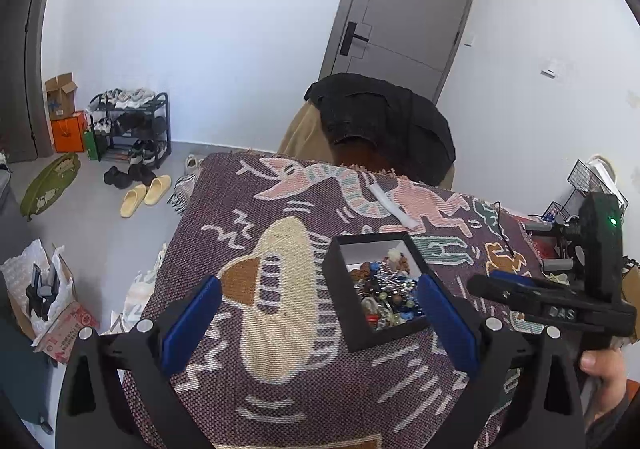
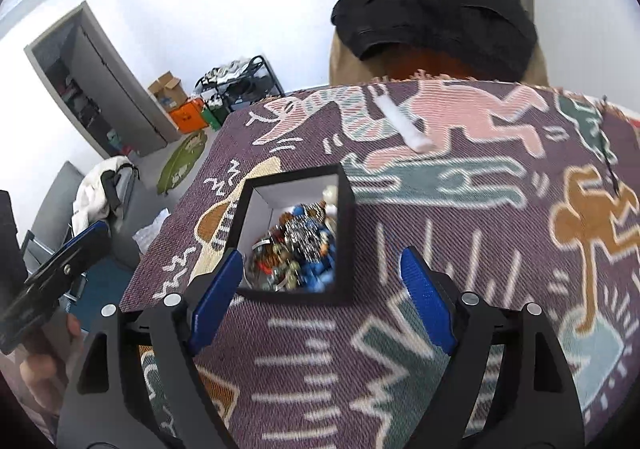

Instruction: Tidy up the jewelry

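Observation:
A black open box point(image 1: 352, 333) with a white inside stands on the patterned purple tablecloth point(image 1: 280, 389). It holds a heap of mixed beaded jewelry point(image 1: 384, 293). My left gripper point(image 1: 318, 293) is open and empty, hovering left of the box, its right finger near the box's right wall. The right gripper point(image 1: 520, 289) shows at the right of this view. In the right wrist view the box point(image 2: 344, 249) and jewelry point(image 2: 300, 245) lie just ahead of my right gripper point(image 2: 322, 261), which is open and empty. The left gripper point(image 2: 72, 249) shows at the left.
A white flat strip point(image 1: 394, 207) lies on the cloth beyond the box, also in the right wrist view point(image 2: 404, 125). A chair with a black jacket point(image 1: 384, 125) stands behind the table. A thin black cord point(image 2: 608, 145) lies at the right. A shoe rack point(image 1: 130, 125) and boxes stand on the floor at the left.

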The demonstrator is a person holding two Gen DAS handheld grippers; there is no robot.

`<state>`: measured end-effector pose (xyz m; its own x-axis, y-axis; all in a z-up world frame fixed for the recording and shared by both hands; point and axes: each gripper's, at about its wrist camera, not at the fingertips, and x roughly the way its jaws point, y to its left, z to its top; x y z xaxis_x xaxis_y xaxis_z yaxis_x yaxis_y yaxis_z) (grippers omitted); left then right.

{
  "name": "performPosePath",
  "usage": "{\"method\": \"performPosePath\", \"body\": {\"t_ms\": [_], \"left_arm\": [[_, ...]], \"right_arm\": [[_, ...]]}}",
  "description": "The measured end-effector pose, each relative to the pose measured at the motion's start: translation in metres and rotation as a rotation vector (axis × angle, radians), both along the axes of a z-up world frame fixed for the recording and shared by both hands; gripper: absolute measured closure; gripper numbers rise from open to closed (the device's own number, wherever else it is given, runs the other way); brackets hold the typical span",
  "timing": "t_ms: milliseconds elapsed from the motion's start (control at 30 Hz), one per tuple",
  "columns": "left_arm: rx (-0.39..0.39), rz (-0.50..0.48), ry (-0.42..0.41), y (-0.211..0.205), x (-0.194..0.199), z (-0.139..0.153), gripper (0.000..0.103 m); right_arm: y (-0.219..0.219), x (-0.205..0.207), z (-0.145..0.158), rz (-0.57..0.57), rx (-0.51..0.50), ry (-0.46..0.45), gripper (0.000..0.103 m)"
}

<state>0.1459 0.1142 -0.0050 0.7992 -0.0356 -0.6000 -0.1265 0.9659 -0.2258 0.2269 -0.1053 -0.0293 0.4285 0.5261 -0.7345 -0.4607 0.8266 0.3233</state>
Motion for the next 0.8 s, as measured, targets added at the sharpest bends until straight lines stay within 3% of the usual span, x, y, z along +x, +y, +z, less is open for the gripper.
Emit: {"method": "performPosePath", "body": {"t_ms": [233, 433, 800], "left_arm": [[0.062, -0.035, 0.01, -0.034, -0.006, 0.008, 0.008], [0.058, -0.071, -0.027, -0.058, -0.021, 0.02, 0.008], [0.118, -0.094, -0.069, -0.094, -0.059, 0.041, 0.008]], "right_arm": [[-0.041, -0.03, 0.018, -0.061, 0.042, -0.037, 0.005], [-0.071, -0.051, 0.029, -0.108, 0.039, -0.054, 0.005], [-0.123, -0.104, 0.054, -0.194, 0.038, -0.131, 0.005]]}}
